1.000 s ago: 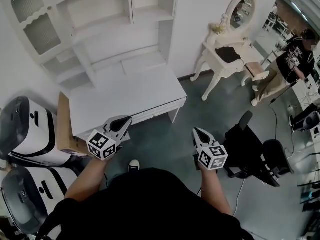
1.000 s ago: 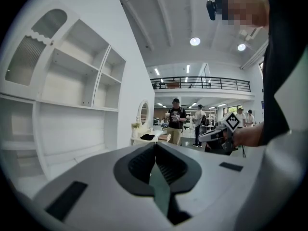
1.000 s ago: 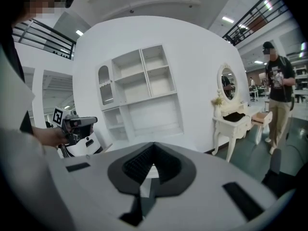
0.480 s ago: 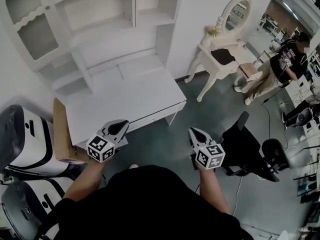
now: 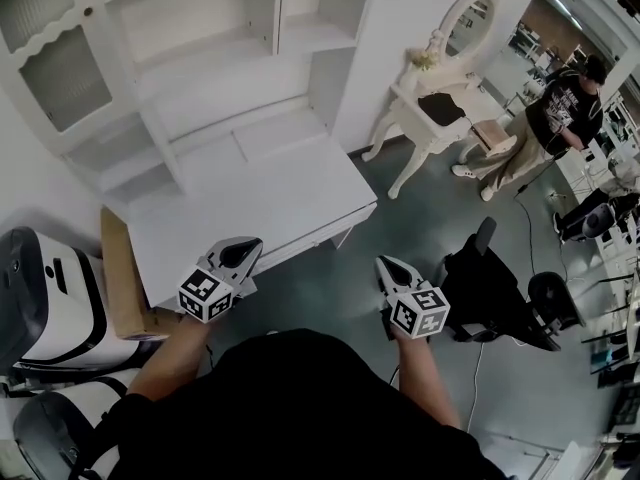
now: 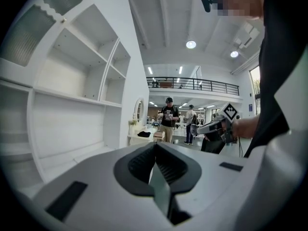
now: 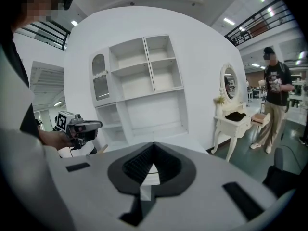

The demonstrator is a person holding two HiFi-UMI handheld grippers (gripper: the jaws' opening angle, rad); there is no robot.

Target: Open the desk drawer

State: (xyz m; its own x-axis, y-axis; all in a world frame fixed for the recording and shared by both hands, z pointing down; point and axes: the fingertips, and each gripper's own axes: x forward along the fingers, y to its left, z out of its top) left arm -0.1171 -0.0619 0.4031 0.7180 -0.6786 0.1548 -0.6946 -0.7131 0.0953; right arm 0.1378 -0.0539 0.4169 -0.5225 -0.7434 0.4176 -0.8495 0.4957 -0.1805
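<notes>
While both grippers hang short of the desk, no part of the task is complete: the drawer front (image 5: 303, 238) sits flush beneath the desk top, and approach, grip and pull are all left to do.

1. Nearest the camera, the person's dark-sleeved torso fills the lower frame, with a bare forearm leading to each tool.
2. The left gripper (image 5: 243, 252) has its jaws together with nothing between them. Its body is smooth grey-white moulded plastic, its pads are black and ribbed, and a marker cube sits at the rear. Its tip is just beside the desk's near edge, not touching.
3. The right gripper (image 5: 388, 267) is likewise closed and empty, over bare floor (image 5: 400, 218), a dull grey-green, and apart from the desk.
4. The desk (image 5: 250, 193) is a flat, matte white rectangular slab with square edges. The drawer is a narrow white band along its front; no handle can be made out, so the grip point is judged to be the lower lip or a recess.
5. A brown cardboard sheet (image 5: 115, 268) leans at the desk's left end.
6. Behind the desk stands a white shelf unit (image 5: 200, 58) of open compartments, with a scalloped panel door.
7. Farther right stands a white dressing table (image 5: 425, 118) with curved legs and an oval mirror (image 5: 470, 23). A person (image 5: 555, 98) stands beyond.
</notes>
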